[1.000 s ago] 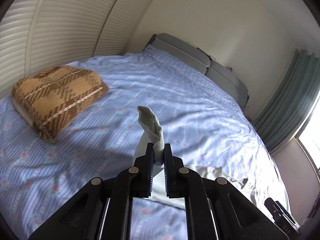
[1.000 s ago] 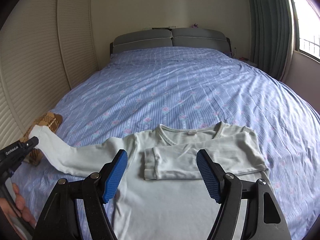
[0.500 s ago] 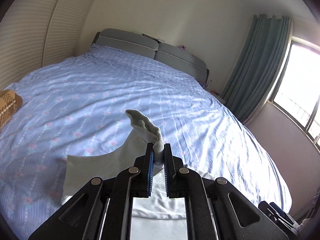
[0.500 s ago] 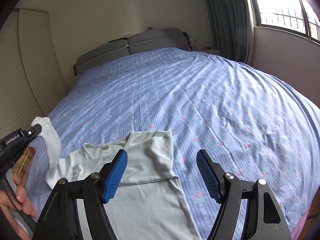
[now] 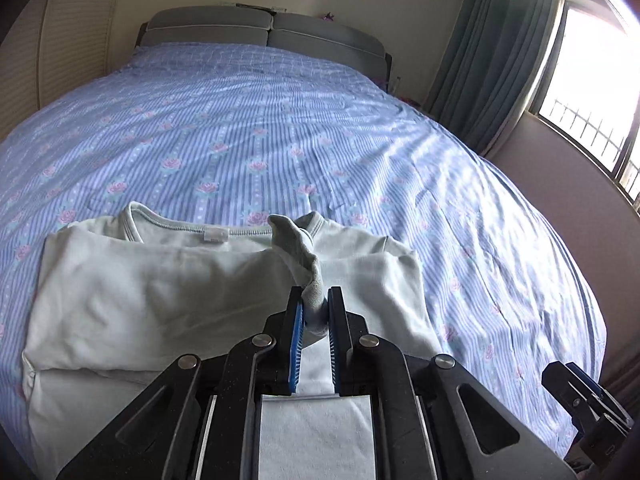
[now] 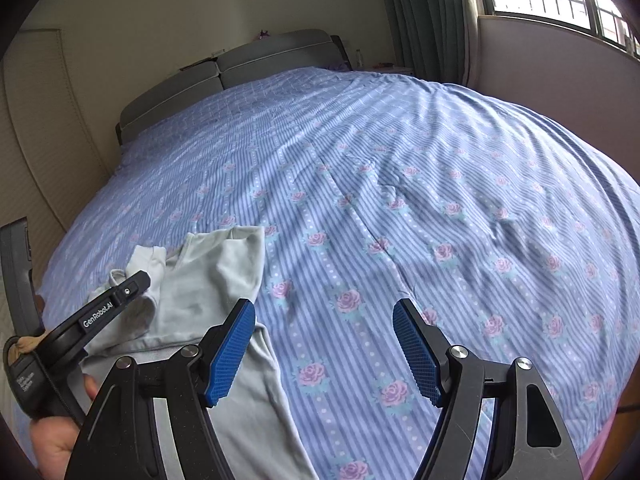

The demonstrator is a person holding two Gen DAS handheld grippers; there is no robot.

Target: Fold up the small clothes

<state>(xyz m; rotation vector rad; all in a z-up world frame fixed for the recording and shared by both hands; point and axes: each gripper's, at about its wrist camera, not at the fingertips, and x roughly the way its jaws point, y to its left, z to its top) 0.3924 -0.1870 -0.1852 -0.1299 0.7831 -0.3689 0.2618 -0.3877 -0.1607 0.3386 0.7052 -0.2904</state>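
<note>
Across shirt (image 5: 160,300) now, sleeve (image 5: 298,248) in left gripper (image 5: 315,312).

We see the shirt (image 5: 168,296) lying on the bed (image 5: 280,140) near its foot edge, the headboard (image 5: 264,32) behind it, the window (image 5: 592,80) to the right.

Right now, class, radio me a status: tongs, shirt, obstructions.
Left tongs shut on sleeve cuff, over shirt. Right tongs open, empty. Nothing in the way.
</note>
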